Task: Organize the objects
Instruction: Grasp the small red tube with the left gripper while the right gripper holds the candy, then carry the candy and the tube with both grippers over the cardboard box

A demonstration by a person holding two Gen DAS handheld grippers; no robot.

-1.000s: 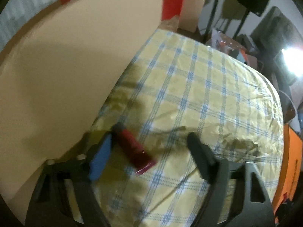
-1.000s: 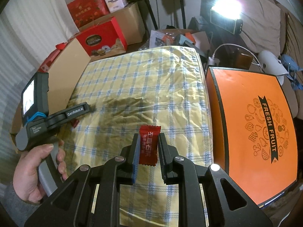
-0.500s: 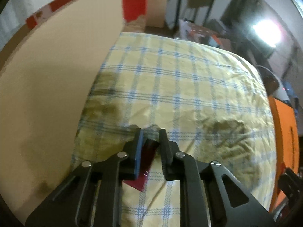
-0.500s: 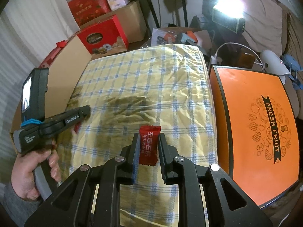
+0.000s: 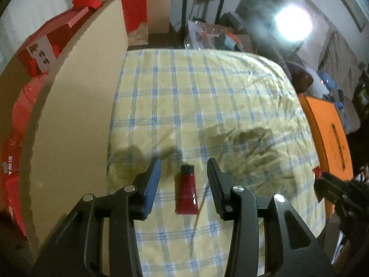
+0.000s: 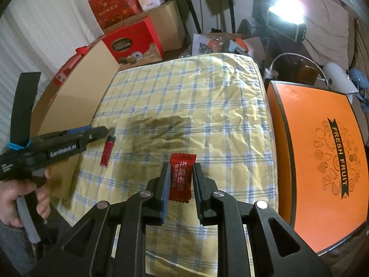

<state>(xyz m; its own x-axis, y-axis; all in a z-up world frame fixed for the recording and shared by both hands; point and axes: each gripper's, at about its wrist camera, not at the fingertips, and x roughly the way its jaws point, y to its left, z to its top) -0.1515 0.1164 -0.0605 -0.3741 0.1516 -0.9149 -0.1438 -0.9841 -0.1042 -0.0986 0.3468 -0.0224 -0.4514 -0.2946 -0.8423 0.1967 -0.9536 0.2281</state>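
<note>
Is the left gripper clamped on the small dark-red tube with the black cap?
No: the left gripper has its jaws apart, and the dark-red tube lies loose on the yellow checked cloth between them.

Left gripper (image 5: 183,175) above the checked cloth (image 5: 207,97), jaws have just been opening, now apart. Red tube (image 5: 186,190) lies flat on the cloth between them, dark cap pointing away from camera, neither pad touching it. Gripper shadow falls on the cloth just beyond the fingertips. Tan cardboard panel (image 5: 78,106) stands upright along the cloth's left edge, red boxes (image 5: 27,92) behind it. Orange box (image 5: 332,127) off the right edge. Right gripper (image 5: 334,191) tip pokes in low right; state unreadable here. Bright lamp (image 5: 291,25) top right.
</note>
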